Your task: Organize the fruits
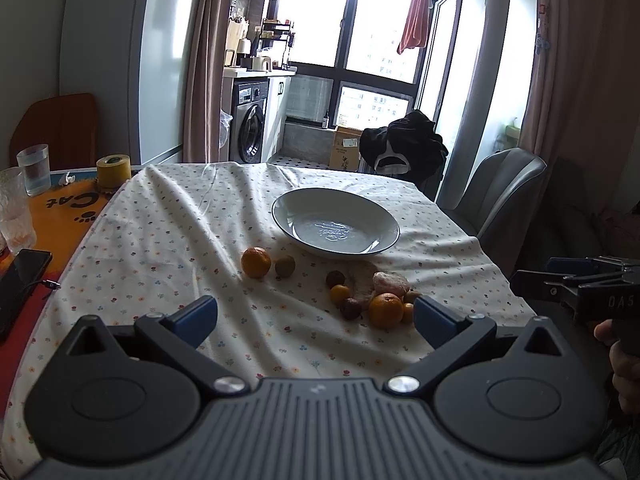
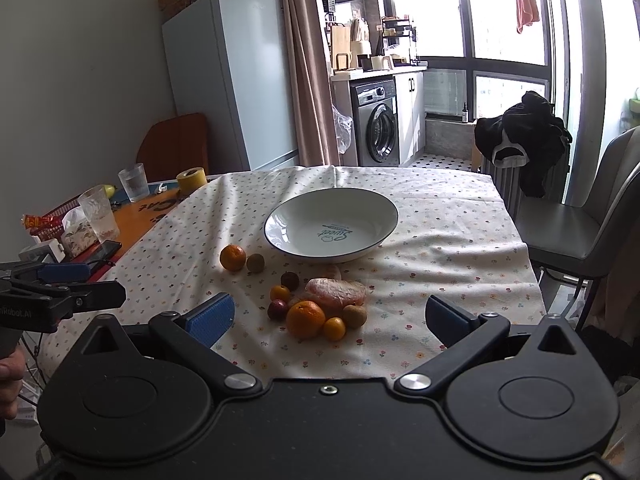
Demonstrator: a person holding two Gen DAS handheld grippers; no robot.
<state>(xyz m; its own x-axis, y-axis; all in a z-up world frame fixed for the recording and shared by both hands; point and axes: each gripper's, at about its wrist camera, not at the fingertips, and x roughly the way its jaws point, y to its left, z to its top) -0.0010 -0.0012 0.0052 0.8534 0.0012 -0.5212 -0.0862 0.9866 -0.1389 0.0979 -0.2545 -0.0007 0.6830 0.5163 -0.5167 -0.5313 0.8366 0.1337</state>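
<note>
On the tablecloth (image 2: 440, 248), fruits (image 2: 316, 308) lie ahead of the spread right gripper (image 2: 332, 316).

I count one white bowl (image 2: 331, 225), two oranges (image 2: 305, 319), two small yellow-orange fruits (image 2: 334, 328), two dark plums (image 2: 277, 309) and two brownish round fruits (image 2: 355, 315). One peeled pinkish piece (image 2: 336, 291) lies among them; possibly more hides behind it. On the bare table: two glasses (image 2: 134, 181), one tape roll (image 2: 191, 179).
</note>
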